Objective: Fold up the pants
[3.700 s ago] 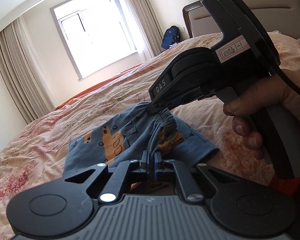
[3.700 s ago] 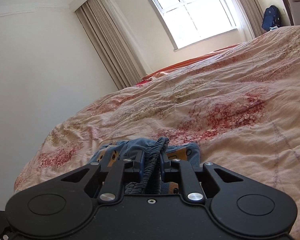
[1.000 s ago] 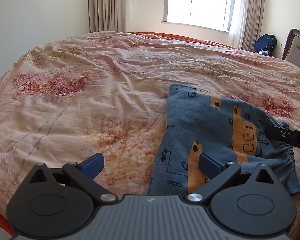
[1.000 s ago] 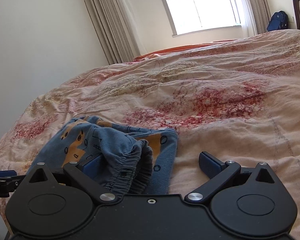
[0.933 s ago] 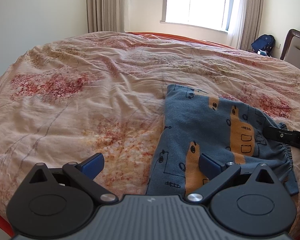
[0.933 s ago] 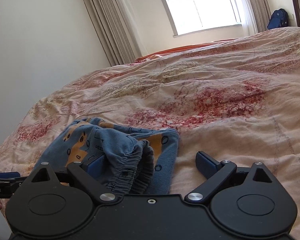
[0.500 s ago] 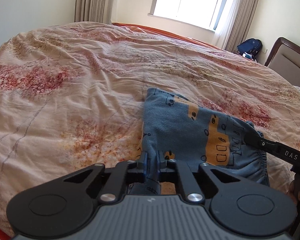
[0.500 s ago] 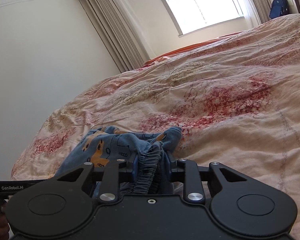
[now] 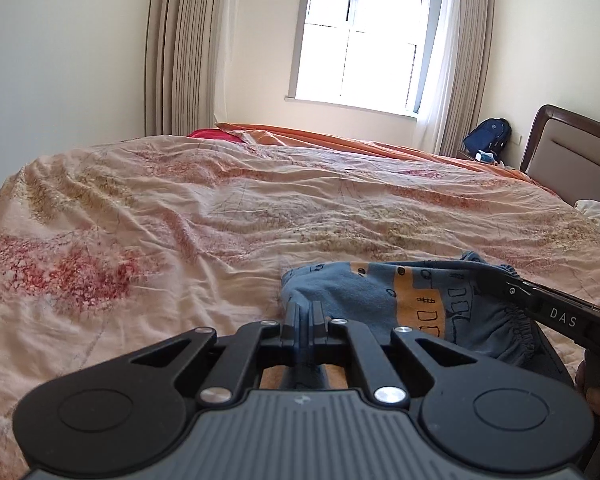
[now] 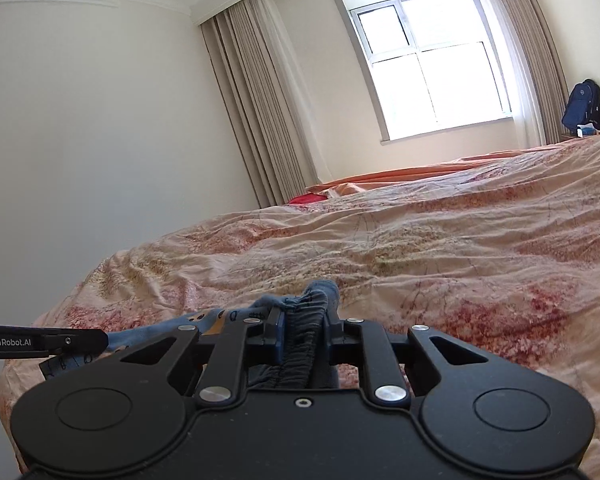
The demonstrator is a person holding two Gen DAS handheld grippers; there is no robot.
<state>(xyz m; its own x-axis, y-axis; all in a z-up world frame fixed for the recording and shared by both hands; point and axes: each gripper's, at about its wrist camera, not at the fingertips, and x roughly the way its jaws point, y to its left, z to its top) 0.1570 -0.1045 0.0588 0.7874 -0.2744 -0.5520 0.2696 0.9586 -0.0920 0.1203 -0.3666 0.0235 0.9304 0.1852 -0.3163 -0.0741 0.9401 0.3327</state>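
Note:
Small blue pants (image 9: 364, 292) with orange prints lie folded on the bed. My left gripper (image 9: 305, 312) is shut on their left edge, the fabric pinched between the fingers. My right gripper (image 10: 303, 320) is shut on the gathered elastic waistband (image 10: 300, 344) at the pants' right end; it also shows at the right in the left wrist view (image 9: 500, 286). The pants hang stretched between the two grippers, lifted a little off the bedspread. The left gripper also shows at the left edge of the right wrist view (image 10: 96, 338).
A wrinkled pink floral bedspread (image 9: 220, 208) covers the bed. A padded headboard (image 9: 572, 168) stands at the right, with a blue backpack (image 9: 488, 140) near it. A window (image 9: 360, 44) and curtains (image 9: 180, 48) are on the far wall.
Both grippers were open over the pants a second ago. They have closed on the fabric, left on the edge, right on the waistband, and have lifted and tilted upward.

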